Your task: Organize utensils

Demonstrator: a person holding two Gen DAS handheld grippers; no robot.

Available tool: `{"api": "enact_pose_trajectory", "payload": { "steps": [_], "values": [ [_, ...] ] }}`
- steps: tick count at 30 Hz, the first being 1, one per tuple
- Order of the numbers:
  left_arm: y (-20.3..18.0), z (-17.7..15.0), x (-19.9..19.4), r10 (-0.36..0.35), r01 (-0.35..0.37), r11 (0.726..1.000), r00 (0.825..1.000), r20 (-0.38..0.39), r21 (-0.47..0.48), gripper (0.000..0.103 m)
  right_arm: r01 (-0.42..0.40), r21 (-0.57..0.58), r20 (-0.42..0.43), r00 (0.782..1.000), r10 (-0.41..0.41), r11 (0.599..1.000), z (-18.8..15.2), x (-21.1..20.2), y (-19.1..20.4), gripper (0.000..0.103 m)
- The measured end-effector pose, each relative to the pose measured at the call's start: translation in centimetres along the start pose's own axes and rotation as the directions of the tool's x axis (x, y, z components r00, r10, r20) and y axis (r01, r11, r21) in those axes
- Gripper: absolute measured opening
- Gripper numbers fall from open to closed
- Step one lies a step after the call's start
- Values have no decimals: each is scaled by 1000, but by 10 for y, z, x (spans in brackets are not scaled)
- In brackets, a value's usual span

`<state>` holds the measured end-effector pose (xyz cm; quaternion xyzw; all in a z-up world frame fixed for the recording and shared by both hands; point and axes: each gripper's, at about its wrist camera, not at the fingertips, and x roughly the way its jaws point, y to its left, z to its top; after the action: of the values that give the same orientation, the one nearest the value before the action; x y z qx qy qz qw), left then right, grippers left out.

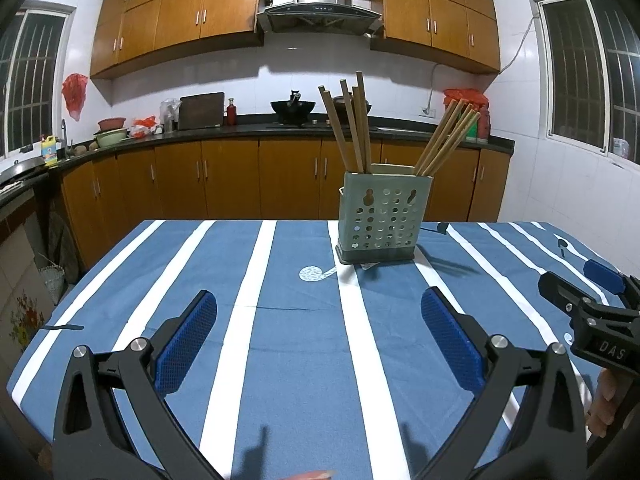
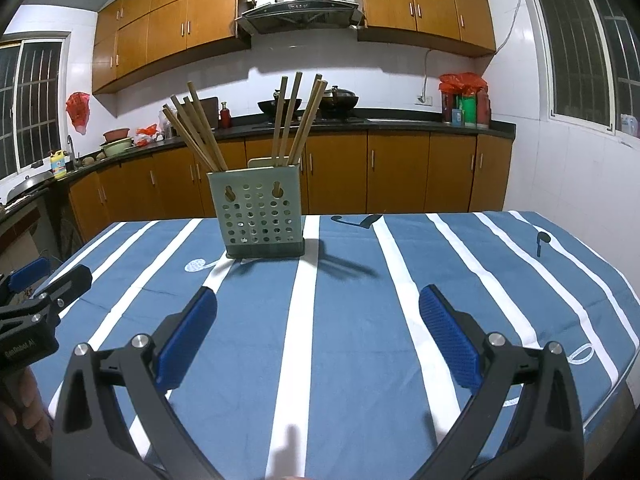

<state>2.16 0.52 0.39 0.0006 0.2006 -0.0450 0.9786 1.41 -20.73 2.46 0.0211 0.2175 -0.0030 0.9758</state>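
Our left gripper (image 1: pixel 318 334) and right gripper (image 2: pixel 318 330) hover low over the striped desk (image 2: pixel 360 340), fingers spread wide and empty. Further off, the green holder (image 1: pixel 380 220) stands upright on the desk, with chopsticks (image 1: pixel 350 120) in two leaning bunches.

The surface (image 1: pixel 296 340) wears a blue cloth with white stripes and small pale and dark motifs. Ahead of the left gripper (image 1: pixel 318 332), the holder (image 1: pixel 380 220) is pale green with round holes and a darker grey-green base; its chopsticks (image 1: pixel 352 120) are light brown wood. Both grippers, the right gripper (image 2: pixel 316 328) included, are black with textured blue pads (image 2: pixel 186 340). Beyond stand orange-brown cabinets (image 2: pixel 400 176) and white tiled walls (image 1: pixel 532 160).
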Motion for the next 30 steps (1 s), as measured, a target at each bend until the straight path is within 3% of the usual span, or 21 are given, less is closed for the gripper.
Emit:
{"api": "enact_pose_trajectory", "payload": {
  "steps": [30],
  "values": [
    [-3,0,0,-2,2,1000,1000,-1,4,101,-1,3,-5,1000,1,1000,-3,4,2,99]
  ]
}}
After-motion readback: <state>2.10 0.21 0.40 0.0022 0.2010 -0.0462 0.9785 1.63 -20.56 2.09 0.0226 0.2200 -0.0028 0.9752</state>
